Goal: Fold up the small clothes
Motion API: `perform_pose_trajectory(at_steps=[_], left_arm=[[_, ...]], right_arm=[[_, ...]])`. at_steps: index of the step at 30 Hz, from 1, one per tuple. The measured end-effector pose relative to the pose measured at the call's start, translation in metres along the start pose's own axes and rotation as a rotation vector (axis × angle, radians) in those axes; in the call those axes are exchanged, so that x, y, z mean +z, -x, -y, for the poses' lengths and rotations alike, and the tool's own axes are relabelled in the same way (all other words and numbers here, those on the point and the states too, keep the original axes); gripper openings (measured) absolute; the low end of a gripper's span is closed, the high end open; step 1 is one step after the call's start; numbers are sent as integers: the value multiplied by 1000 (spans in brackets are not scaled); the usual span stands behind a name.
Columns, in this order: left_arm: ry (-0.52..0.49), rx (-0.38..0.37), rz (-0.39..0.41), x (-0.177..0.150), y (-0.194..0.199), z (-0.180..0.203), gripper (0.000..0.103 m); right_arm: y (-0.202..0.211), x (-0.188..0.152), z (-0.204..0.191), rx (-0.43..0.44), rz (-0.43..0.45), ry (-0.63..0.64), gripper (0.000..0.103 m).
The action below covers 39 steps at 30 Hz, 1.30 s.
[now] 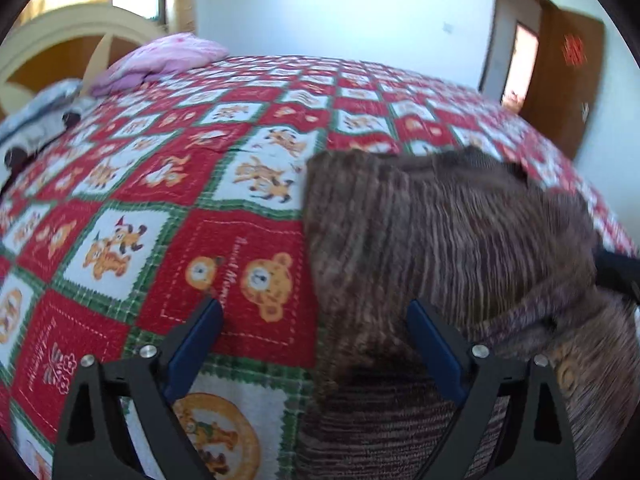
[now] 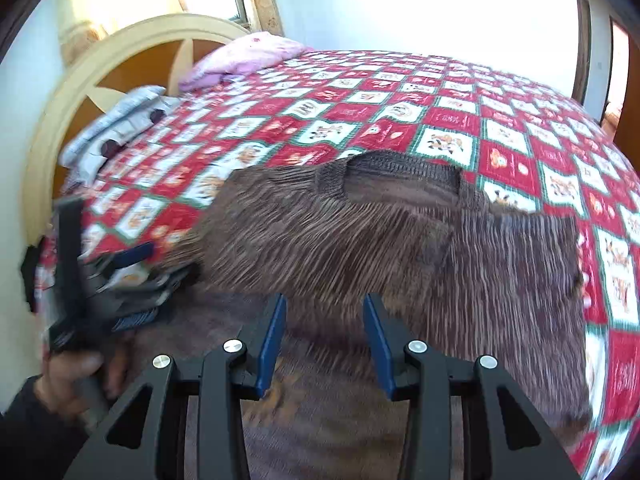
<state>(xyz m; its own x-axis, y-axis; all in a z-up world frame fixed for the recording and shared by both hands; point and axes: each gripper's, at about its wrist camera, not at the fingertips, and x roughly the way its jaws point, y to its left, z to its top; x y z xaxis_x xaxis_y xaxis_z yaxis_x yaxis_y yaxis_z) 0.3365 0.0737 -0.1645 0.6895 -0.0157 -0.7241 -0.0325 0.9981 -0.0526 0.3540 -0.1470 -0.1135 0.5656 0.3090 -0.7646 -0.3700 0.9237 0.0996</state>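
Observation:
A brown ribbed knit sweater lies spread on the bed, its neckline facing the far side. It also shows in the left wrist view, motion-blurred. My left gripper is open over the sweater's left edge, one finger over the quilt and one over the knit. It also shows in the right wrist view, held by a hand at the sweater's left side. My right gripper is open and empty just above the sweater's near part.
A red, white and green checked quilt covers the bed. A pink pillow and a grey-white patterned bundle lie by the cream headboard. A brown door stands open at the far right.

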Motion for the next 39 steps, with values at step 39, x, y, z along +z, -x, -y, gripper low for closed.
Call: perform_pose_trajectory(at_steps=[39], left_arm=[[-12, -50, 63, -13, 16, 2, 102]], right_arm=[[-37, 31, 91, -12, -25, -250, 1]])
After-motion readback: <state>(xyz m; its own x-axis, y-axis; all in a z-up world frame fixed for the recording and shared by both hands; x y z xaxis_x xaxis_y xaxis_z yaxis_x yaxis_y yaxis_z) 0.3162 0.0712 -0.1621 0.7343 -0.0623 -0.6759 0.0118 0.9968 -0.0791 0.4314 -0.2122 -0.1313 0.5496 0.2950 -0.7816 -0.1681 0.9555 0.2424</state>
